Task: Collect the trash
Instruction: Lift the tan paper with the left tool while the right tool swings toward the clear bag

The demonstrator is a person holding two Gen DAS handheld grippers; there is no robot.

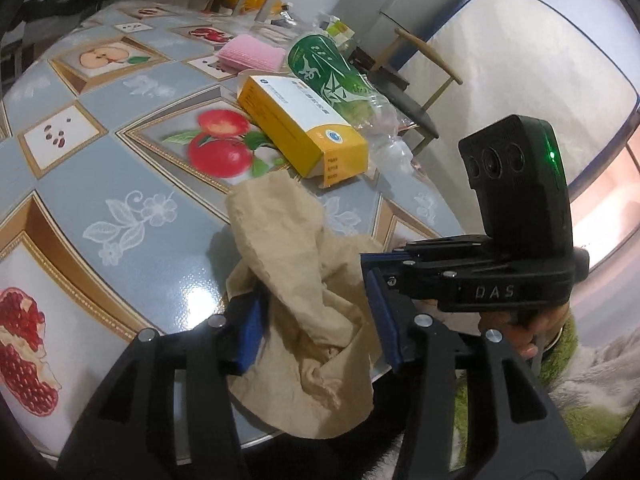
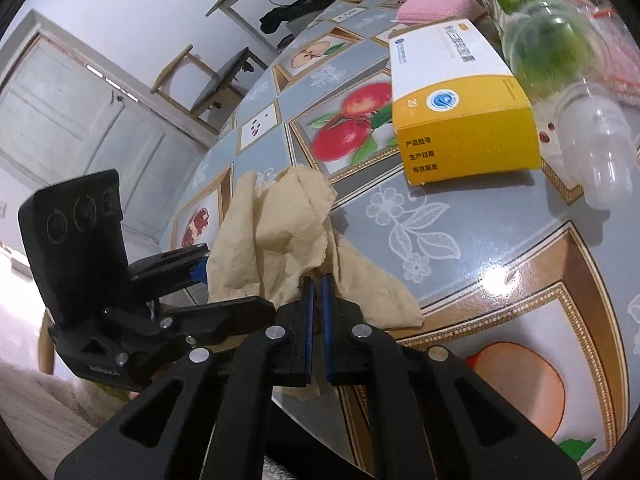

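Observation:
A crumpled beige paper napkin [image 1: 304, 280] lies at the near edge of the fruit-print table [image 1: 132, 216]. My left gripper [image 1: 316, 328] is open, its blue pads on either side of the napkin. My right gripper [image 2: 318, 300] is shut on the same napkin [image 2: 280, 232], pinching a fold between its pads. The right gripper also shows in the left wrist view [image 1: 472, 280], and the left gripper in the right wrist view [image 2: 120, 312]. A yellow and white carton [image 1: 304, 128] lies behind the napkin; it also shows in the right wrist view [image 2: 460, 108].
A green-labelled plastic bottle [image 1: 332, 72] lies beside the carton, also in the right wrist view [image 2: 552, 56]. A pink cloth [image 1: 250, 54] lies farther back. Wooden chairs [image 1: 412, 92] stand past the table's edge. A door [image 2: 72, 120] is at the left.

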